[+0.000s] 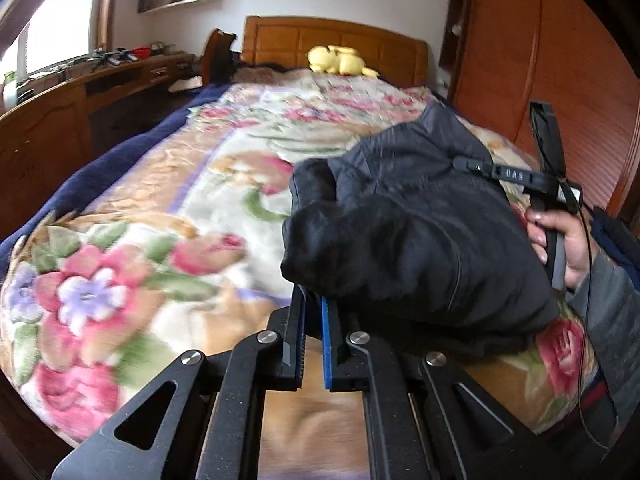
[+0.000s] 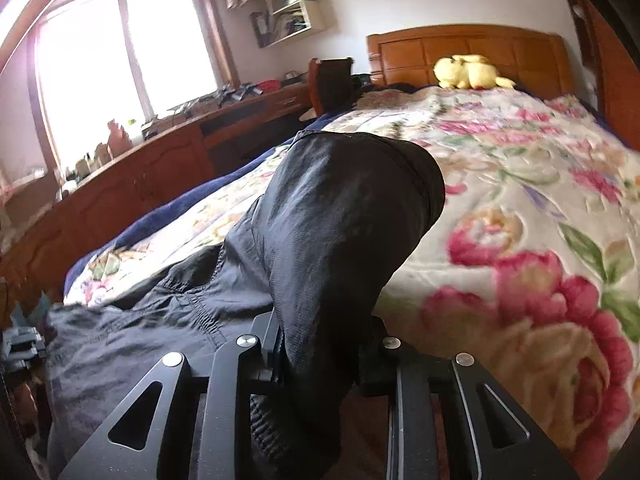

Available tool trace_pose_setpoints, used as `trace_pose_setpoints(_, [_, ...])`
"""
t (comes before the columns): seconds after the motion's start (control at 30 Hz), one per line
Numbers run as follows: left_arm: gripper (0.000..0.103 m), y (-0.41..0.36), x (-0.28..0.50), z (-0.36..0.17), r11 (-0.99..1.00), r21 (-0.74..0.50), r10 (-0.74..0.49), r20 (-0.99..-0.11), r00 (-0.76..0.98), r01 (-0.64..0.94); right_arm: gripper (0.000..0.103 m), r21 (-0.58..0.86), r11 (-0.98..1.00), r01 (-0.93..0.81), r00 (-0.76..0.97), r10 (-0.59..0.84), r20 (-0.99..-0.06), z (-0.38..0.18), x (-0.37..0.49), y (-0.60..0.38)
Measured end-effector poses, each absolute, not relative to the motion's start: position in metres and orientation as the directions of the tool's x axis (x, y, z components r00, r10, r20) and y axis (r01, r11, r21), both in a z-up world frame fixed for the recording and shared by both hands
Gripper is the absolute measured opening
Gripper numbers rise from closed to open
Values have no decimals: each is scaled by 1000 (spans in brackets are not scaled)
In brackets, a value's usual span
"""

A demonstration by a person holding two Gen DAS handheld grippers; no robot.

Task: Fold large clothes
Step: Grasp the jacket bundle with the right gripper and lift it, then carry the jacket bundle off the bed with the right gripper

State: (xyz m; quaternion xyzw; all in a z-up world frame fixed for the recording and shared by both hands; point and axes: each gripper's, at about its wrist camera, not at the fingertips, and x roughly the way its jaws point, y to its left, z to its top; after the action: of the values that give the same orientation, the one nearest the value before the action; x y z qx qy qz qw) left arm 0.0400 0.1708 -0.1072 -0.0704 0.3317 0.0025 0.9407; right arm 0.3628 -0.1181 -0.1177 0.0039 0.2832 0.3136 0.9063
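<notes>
A: We've got the black garment raised over the bed's near edge, both sets of fingers, left and right, clamped on cloth.

B: Thin pinch on our left; it could slip, dropping the fold crooked.

Black left claw with blue pad, silver screws, triangular cutouts, grey sleeve, thin black cable
</notes>
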Motion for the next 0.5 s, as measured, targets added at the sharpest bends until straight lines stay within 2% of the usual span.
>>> trace_pose_setpoints(0.13, [7, 221, 18, -97, 990, -111, 8, -589, 808, -90, 25, 112, 779, -617, 623, 570, -536, -100, 355, -57])
trace_pose_setpoints(0.3, [7, 305, -17, -89, 976, -75, 131, -550, 825, -205, 24, 27, 713, -700, 575, 586, -571, -79, 353, 51])
trace_pose_setpoints(0.4, [4, 357, -35, -86, 953, -32, 236, -538, 809, -300, 24, -4, 674, -739, 553, 604, -574, -72, 350, 119])
trace_pose_setpoints(0.43, [0, 376, -43, -84, 938, 1, 295, -526, 797, -347, 24, -15, 657, -754, 544, 611, -575, -70, 349, 143])
trace_pose_setpoints(0.5, [0, 406, -59, -75, 898, 67, 411, -479, 776, -435, 24, -38, 625, -780, 529, 625, -575, -68, 346, 188])
